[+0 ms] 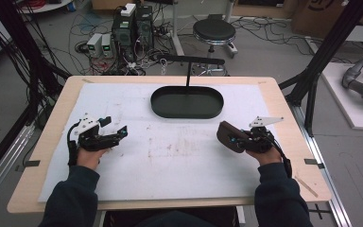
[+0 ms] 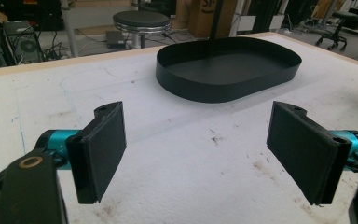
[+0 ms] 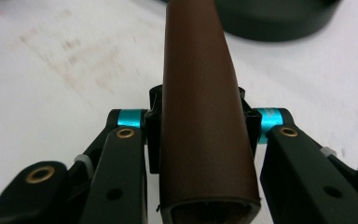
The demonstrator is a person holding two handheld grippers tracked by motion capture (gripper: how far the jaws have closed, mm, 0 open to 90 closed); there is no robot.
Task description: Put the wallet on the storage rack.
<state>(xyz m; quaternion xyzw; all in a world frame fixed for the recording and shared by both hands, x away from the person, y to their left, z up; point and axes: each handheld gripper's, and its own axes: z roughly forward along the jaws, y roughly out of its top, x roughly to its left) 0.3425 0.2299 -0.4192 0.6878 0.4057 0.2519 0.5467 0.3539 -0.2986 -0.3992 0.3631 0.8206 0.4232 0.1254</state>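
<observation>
A brown leather case (image 3: 200, 116), flat and rounded like a glasses pouch, is clamped between the jaws of my right gripper (image 3: 198, 123); from above the brown case (image 1: 228, 136) juts left of the right gripper (image 1: 238, 141) over the white mat. A black oval tray (image 1: 187, 102) sits at the mat's far middle, with a thin black post rising behind it. My left gripper (image 1: 119, 134) hovers at the left of the mat, and its own view shows the left gripper (image 2: 196, 154) open, jaws wide apart, nothing between them, the oval tray (image 2: 228, 70) ahead.
A stained white mat (image 1: 170, 146) covers most of the wooden table (image 1: 293, 137). Beyond the far edge are a black stool (image 1: 213, 32), computer boxes and tangled cables on the floor. Black frame posts stand at both sides of the table.
</observation>
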